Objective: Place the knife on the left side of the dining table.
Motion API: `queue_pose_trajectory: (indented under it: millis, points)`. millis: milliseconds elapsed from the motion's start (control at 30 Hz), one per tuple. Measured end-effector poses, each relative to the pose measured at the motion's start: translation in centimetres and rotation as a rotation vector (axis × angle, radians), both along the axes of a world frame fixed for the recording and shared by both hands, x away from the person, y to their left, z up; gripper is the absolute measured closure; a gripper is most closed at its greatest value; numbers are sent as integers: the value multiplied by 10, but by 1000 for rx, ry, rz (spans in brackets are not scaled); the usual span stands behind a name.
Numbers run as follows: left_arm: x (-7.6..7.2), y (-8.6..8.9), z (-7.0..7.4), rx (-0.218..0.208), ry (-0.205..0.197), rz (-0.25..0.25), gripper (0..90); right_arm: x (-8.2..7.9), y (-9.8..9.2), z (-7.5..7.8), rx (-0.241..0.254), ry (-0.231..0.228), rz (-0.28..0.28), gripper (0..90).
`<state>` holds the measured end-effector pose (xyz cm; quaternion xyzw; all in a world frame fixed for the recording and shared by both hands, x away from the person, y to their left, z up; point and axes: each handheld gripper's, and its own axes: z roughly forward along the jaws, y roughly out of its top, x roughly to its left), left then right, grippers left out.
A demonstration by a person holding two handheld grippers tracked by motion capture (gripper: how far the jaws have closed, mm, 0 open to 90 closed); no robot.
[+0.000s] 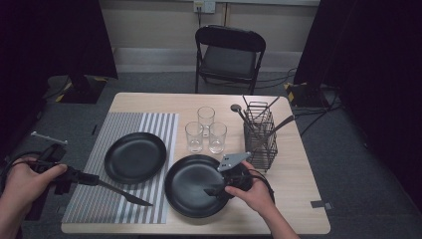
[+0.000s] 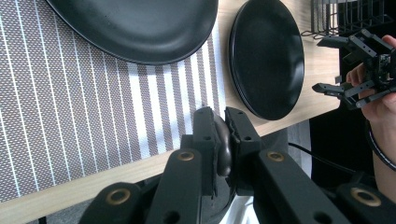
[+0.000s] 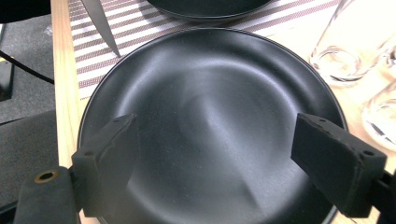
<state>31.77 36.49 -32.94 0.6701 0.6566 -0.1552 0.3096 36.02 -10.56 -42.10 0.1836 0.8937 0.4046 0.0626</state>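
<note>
Legible text, labels, brands, numbers, signs: none in any view. The black plates (image 1: 135, 157), drinking glasses (image 1: 205, 130), wire caddy (image 1: 260, 135) and striped placemat (image 1: 124, 194) carry no readable marking. The wall outlet (image 1: 204, 6) at the upper centre is too small to read.

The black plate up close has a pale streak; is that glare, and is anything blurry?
Right gripper view: yes, soft glare across the plate; glasses look blurred. Left gripper view: the left tool is sharp. High view: dim, dark corners.
</note>
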Motion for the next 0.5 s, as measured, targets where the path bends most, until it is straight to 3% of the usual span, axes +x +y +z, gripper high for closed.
queue_pose_trajectory:
  millis: [500]
  points:
    - [3,0,0,-3,2,-1,836,0,25,-6,-1,7,25,148]
